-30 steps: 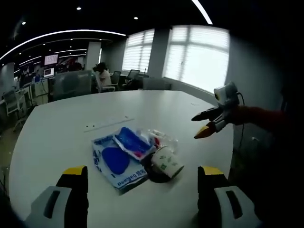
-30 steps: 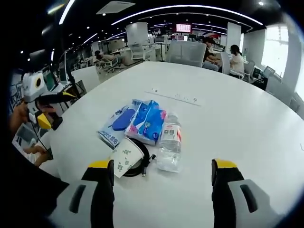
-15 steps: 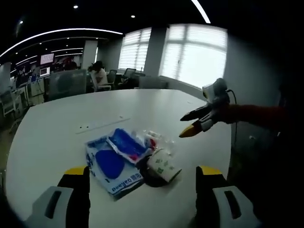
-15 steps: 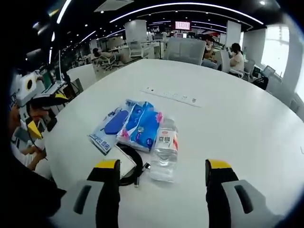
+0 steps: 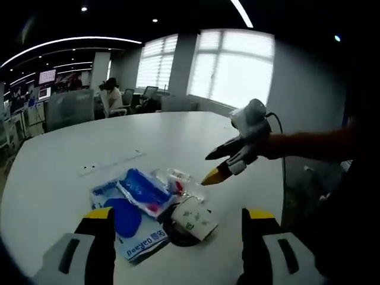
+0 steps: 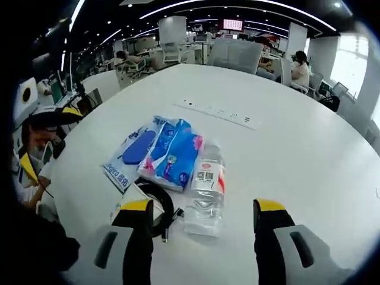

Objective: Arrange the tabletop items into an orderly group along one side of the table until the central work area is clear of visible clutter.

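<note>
A small pile lies on the white table [image 6: 297,142]: a flat blue wipes pack [image 6: 130,151], a blue tissue pack [image 6: 172,155], a clear water bottle [image 6: 205,187] on its side, a black cable coil [image 6: 159,205] and a tipped paper cup [image 5: 193,218]. My right gripper [image 6: 203,205] stands open low over the bottle's near end, touching nothing; its left jaw hides most of the cup. In the left gripper view it reaches in from the right [image 5: 209,167], just above the bottle [image 5: 181,177]. My left gripper [image 5: 177,214] is open, short of the cup and the wipes pack [image 5: 127,222].
A long socket strip [image 6: 217,111] is set into the table beyond the pile. The table's near edge curves close under both grippers. Office desks, chairs and seated people fill the background; bright windows [image 5: 237,71] stand behind the table.
My right gripper has moved forward and down toward the bottle and cup. The left gripper view has drawn a little closer to the pile. The items lie where they were.
</note>
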